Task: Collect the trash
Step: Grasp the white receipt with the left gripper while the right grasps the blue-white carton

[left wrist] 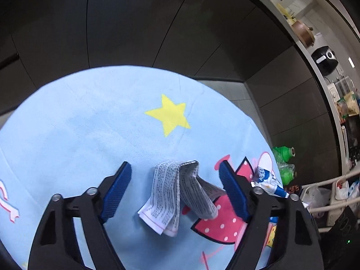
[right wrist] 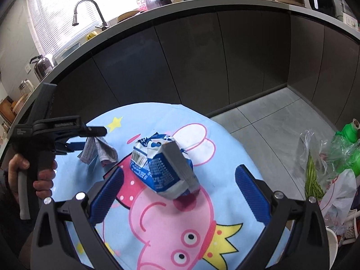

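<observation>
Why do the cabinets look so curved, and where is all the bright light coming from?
Both views: fisheye lenses bend the straight cabinet doors into arcs, with dark corners. Right wrist view: the window blinds behind the faucet are blown out white. Left wrist view: dimmer, yet the folded paper looks fairly sharp.

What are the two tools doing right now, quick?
Left tool: open, holding nothing, folded printed paper between its fingers.
Right tool: open, holding nothing, crushed blue carton between its fingers.
</observation>
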`<state>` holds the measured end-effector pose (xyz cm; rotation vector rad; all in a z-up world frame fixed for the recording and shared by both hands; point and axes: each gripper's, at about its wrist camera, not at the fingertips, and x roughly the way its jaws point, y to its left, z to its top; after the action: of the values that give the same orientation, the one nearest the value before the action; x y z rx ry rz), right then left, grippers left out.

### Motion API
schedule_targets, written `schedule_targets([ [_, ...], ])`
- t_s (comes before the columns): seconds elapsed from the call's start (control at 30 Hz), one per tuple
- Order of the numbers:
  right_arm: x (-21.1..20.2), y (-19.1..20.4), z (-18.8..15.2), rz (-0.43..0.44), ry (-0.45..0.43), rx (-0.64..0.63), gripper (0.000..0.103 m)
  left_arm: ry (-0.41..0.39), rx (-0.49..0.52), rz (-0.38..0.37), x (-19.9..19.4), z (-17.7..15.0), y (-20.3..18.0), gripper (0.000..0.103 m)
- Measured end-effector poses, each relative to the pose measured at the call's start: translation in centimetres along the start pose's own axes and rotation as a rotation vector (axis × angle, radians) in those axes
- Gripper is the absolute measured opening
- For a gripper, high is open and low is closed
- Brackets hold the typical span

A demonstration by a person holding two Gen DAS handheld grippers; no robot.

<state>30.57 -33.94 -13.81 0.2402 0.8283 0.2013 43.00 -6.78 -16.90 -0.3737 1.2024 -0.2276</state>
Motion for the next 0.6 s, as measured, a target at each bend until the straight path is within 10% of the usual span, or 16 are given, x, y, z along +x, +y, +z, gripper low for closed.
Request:
schedule_targets([
  [0.3, 0.8, 0.6, -0.8, 0.012, 0.034, 0.011, 0.046, 0.004, 0.116, -0.024, -0.8, -1.9, -1.6, 0.021],
  [0.6, -2.9, 2.7, -3.6, 0.058, -0.001, -0.008, 0.028, -0.019, 0.229, -0.021, -5.2, -6.8, -2.7, 0.009],
])
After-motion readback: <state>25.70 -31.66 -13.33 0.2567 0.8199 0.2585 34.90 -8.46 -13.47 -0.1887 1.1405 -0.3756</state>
